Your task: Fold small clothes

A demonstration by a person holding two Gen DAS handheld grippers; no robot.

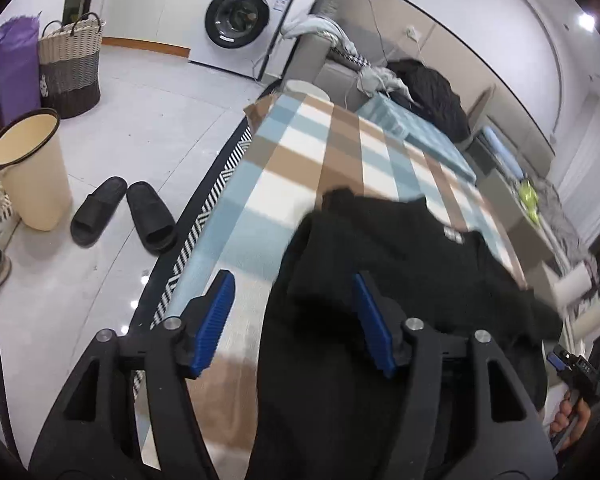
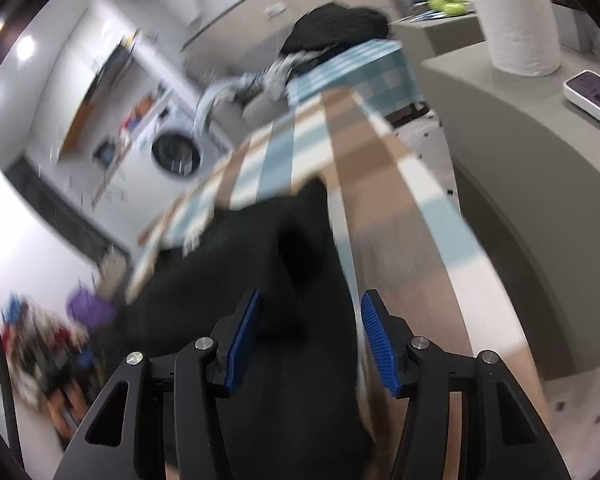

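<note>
Both grippers, left and right, jaws apart, angled down over black garment.

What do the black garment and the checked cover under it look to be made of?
Black garment: soft matte knit, perhaps cotton; it drapes limply without shine. Checked cover: apparently fuzzy fleece or flannel; dull, soft-edged blue, tan and white squares.

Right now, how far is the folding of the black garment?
Done: the black garment lies on the checked blanket, bunched, with no neat fold visible. In hand: nothing; the left gripper and right gripper both stand open. Left: smoothing and folding it.
</note>
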